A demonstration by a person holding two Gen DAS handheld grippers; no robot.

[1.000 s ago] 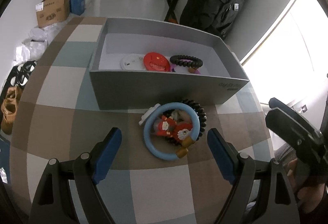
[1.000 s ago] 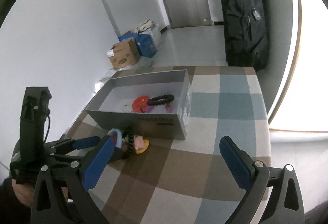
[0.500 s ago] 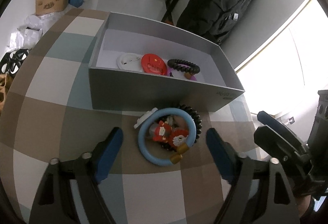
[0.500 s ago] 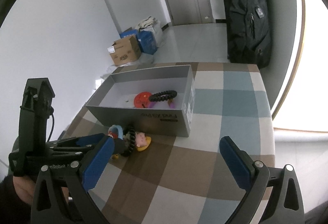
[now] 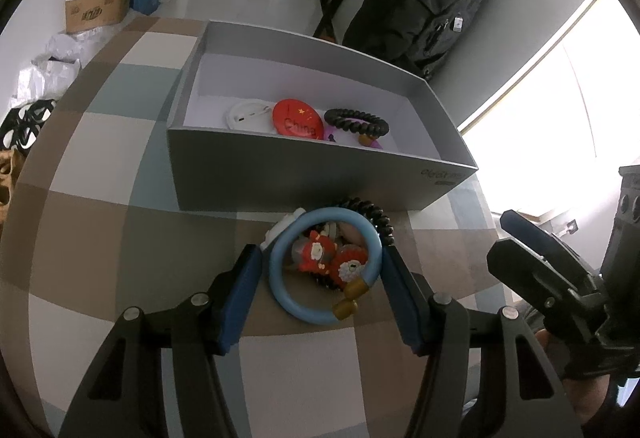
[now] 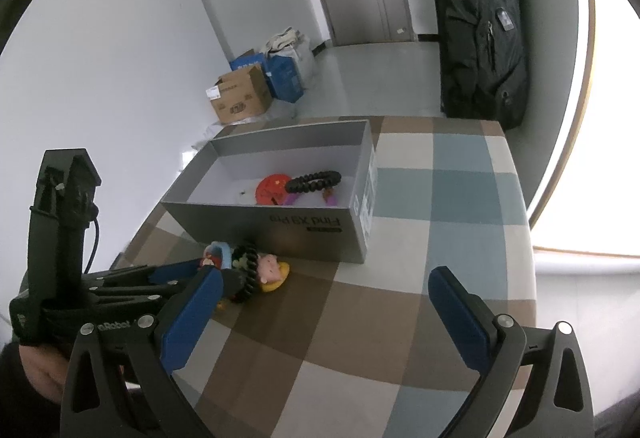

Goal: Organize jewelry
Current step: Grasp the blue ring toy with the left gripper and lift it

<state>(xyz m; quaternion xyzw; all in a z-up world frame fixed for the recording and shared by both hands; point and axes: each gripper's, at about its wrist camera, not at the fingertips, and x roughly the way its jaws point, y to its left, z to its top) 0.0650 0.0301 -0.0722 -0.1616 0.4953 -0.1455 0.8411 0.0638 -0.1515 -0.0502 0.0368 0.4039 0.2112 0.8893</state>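
Observation:
A light blue ring bracelet (image 5: 312,312) with gold beads lies on the checked tablecloth in front of a grey box (image 5: 304,177). Red charms (image 5: 328,258) and a black coil bracelet (image 5: 376,215) lie with it. My left gripper (image 5: 324,266) is around the blue ring, its blue pads (image 5: 244,286) close on both sides, not quite shut. The box holds a white disc (image 5: 248,113), a red badge (image 5: 298,117) and a black bead bracelet (image 5: 356,121). My right gripper (image 6: 320,314) is open and empty above the table, right of the pile (image 6: 256,270).
The grey box also shows in the right wrist view (image 6: 280,226). A black backpack (image 6: 480,29) leans on the wall beyond the table. Cardboard and blue boxes (image 6: 240,93) stand on the floor to the left. The table edge (image 6: 528,238) runs along a bright window.
My left gripper has moved forward and down onto the jewelry pile, and its jaws have narrowed around the blue ring. The right gripper has barely moved.

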